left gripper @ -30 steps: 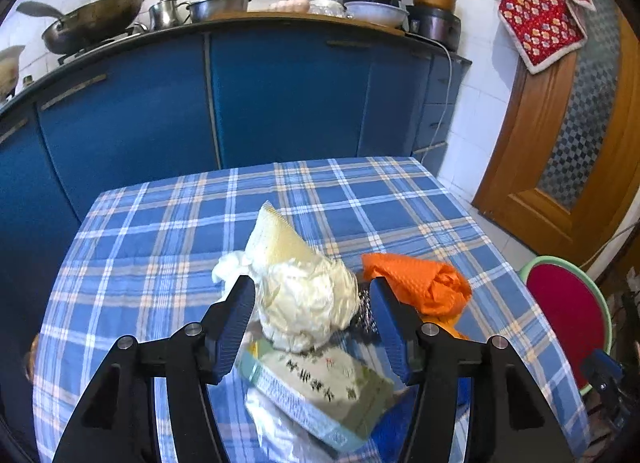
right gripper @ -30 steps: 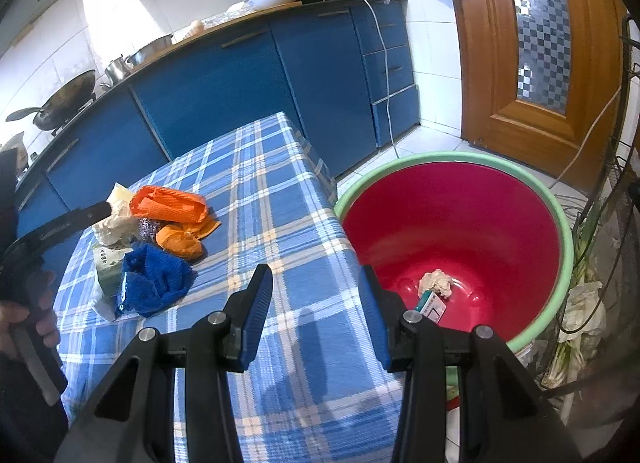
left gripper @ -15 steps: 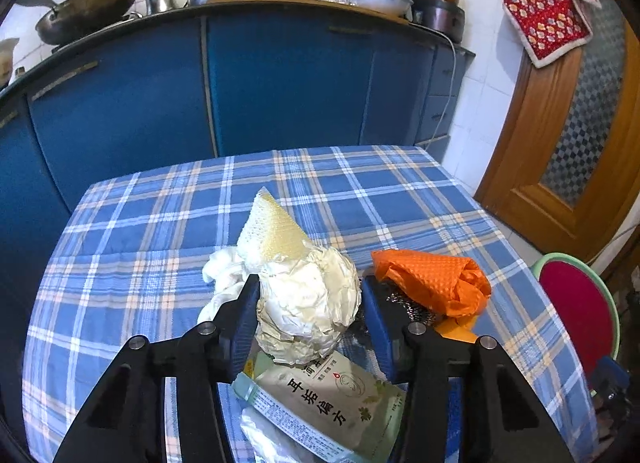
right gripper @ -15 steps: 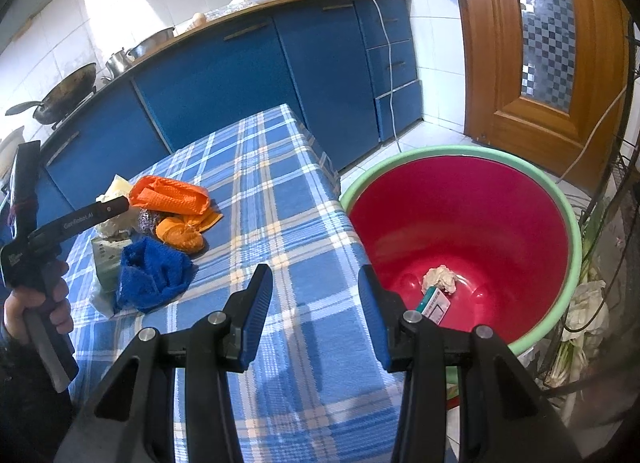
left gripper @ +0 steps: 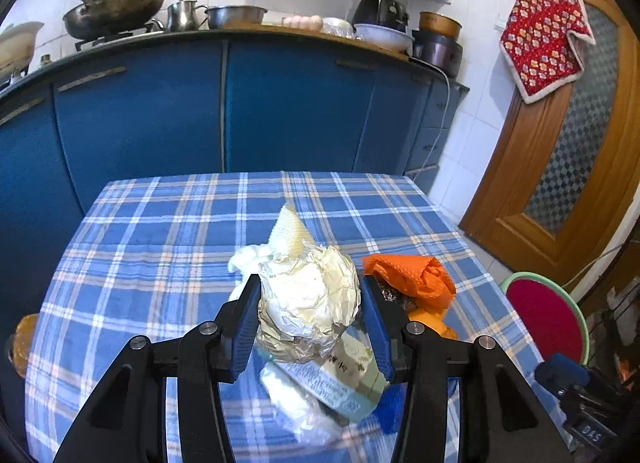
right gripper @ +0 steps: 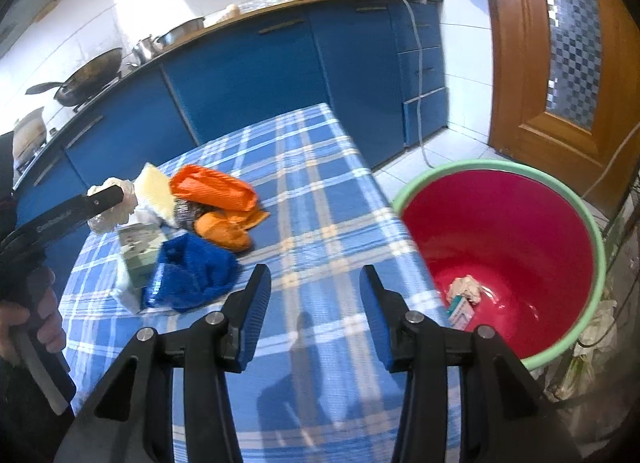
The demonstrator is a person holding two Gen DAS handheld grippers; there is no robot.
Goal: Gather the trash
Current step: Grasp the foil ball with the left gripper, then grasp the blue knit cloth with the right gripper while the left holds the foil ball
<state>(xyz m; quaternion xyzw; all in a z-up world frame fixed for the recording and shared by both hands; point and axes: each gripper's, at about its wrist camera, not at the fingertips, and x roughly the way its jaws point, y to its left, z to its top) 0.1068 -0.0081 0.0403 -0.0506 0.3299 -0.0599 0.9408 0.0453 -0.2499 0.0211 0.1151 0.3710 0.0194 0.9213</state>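
On the checked tablecloth, amid the trash pile: left gripper is closing on crumpled foil ball, pads touching both sides; right gripper is waiting open, empty; next likely calling for lift toward red bin

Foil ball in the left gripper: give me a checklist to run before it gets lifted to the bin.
1. Left gripper straddles the foil ball: ok.
2. Pads firmly clamped on the foil: cannot tell.
3. Foil ball free of the green packet under it: not ok, it rests on it.
4. Orange bag clear of the gripper: not ok, it sits against the outer side of one finger.
5. Red bin open, with room: ok.
6. Right gripper empty, away from the pile: ok.
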